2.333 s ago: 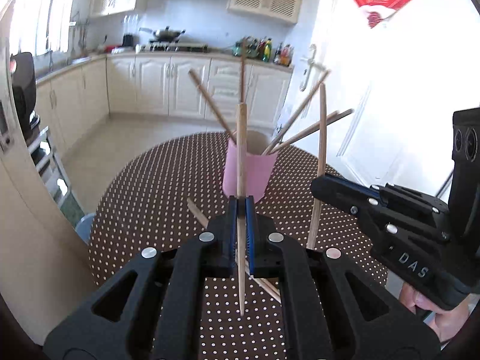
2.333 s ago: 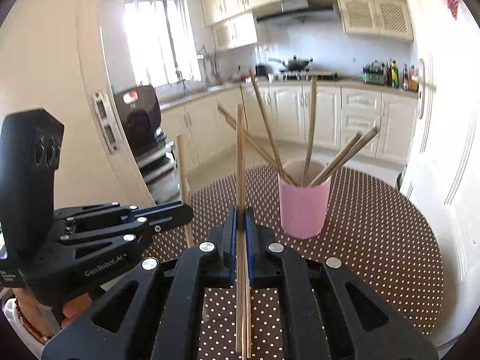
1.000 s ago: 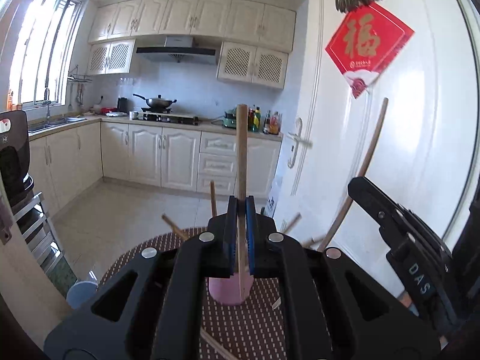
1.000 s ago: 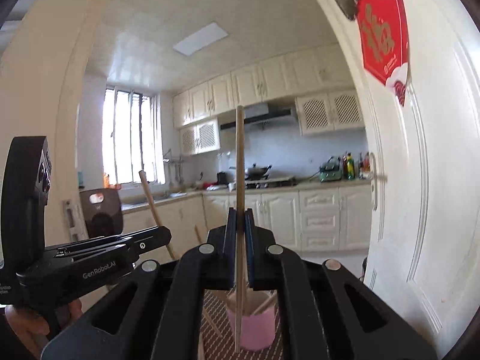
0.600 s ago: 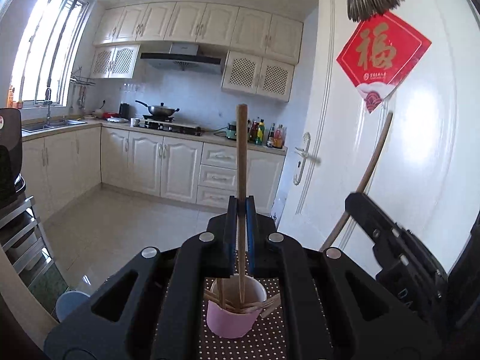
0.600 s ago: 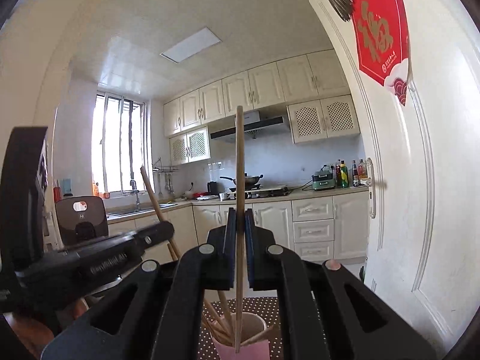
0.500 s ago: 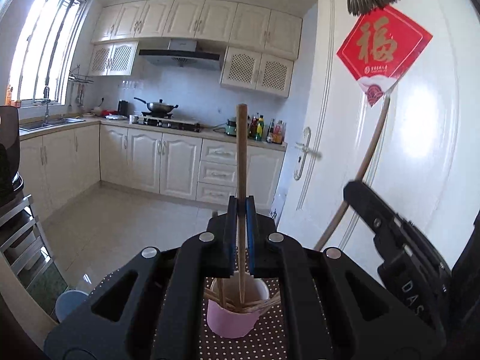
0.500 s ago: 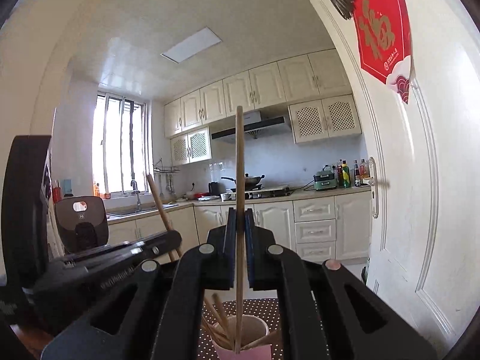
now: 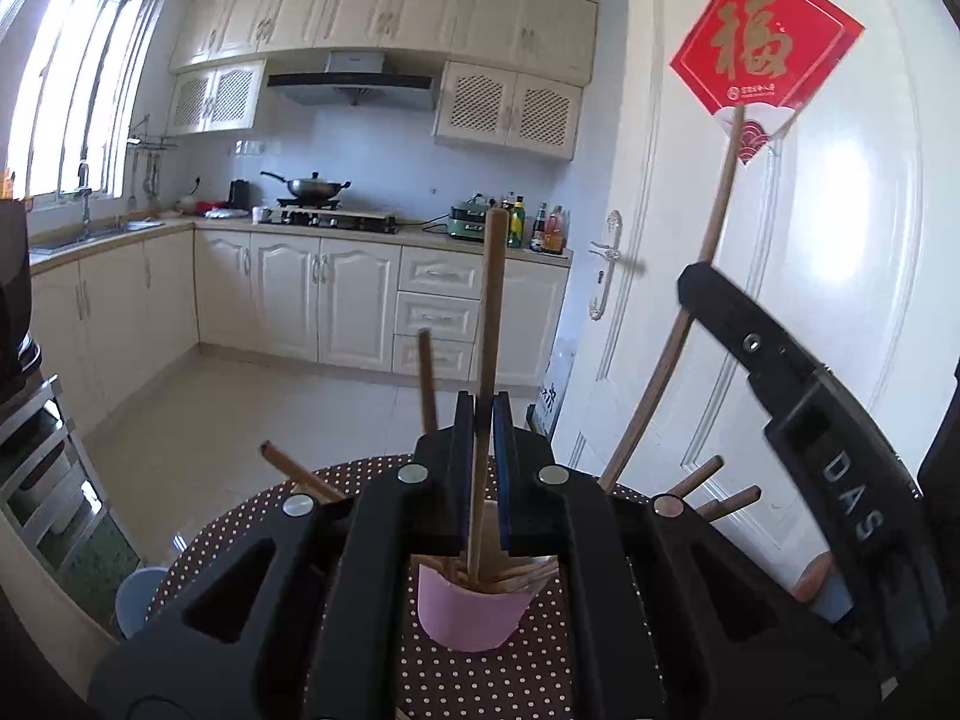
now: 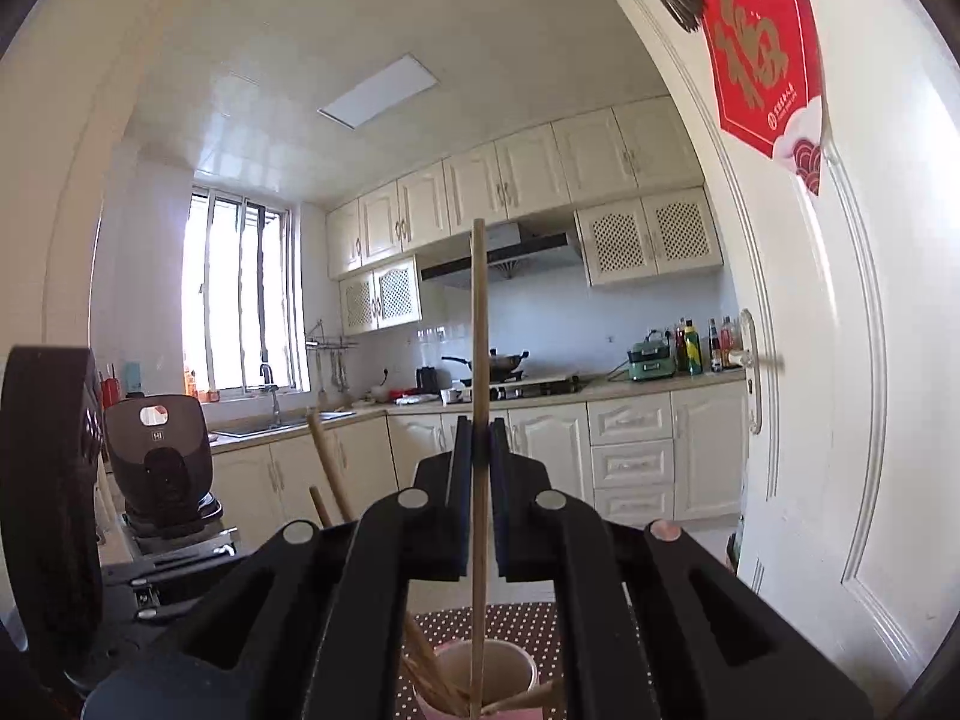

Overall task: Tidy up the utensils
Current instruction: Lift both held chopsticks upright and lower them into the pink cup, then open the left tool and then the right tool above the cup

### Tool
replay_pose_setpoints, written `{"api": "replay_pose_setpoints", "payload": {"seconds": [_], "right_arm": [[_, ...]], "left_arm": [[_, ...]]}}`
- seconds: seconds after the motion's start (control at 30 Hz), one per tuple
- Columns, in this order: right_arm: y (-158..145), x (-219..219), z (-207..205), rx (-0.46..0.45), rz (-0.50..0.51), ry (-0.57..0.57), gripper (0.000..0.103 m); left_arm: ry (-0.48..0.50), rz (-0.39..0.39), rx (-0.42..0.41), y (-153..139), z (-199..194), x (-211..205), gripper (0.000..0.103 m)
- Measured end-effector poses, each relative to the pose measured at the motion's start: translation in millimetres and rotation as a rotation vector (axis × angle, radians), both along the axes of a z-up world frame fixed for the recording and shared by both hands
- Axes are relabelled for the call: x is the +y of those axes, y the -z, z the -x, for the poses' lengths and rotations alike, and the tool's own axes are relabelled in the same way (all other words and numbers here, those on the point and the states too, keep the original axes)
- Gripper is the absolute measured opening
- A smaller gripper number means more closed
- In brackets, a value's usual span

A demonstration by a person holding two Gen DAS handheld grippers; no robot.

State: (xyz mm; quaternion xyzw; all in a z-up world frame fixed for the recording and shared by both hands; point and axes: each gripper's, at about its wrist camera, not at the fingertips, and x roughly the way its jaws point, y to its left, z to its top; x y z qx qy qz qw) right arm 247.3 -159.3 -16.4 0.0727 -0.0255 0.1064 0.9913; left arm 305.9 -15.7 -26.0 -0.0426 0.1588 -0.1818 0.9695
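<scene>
where tool (image 9: 483, 468) hides it, pink cup's (image 9: 468, 615) rim unseen

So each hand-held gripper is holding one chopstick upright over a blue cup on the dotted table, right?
Nearly. The cup is pink, not blue, as the left wrist view shows. The left hand-held gripper and the right hand-held gripper each do hold one chopstick upright over it, on the dotted table.
</scene>
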Motion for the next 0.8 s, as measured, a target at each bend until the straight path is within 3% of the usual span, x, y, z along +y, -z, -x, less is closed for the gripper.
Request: {"api": "replay_pose_setpoints", "payload": {"seconds": [0.43, 0.47, 0.53, 0.57, 0.8], "right_arm": [[-2.3, -4.0, -1.7, -0.026, -0.024, 0.008, 0.004], [-3.8, -3.1, -3.4, -0.028, -0.02, 0.004, 0.004], [-2.8, -0.6, -5.2, -0.03, -0.021, 0.005, 0.004], [-1.6, 0.7, -6.0, -0.029, -0.026, 0.0, 0.004], [9.2, 2.7, -9.4, 0.016, -0.024, -0.018, 0.004]], "left_arm": [[0.007, -0.001, 0.033, -5.0, 5.2, 5.0, 0.009], [0.005, 0.0, 0.032, -6.5, 5.4, 4.7, 0.014], [-0.008, 0.005, 0.027, -9.1, 6.5, 4.9, 0.034], [-0.017, 0.004, 0.019, -9.7, 7.8, 5.5, 0.049], [-0.028, 0.012, 0.022, -9.9, 9.0, 12.2, 0.051]]}}
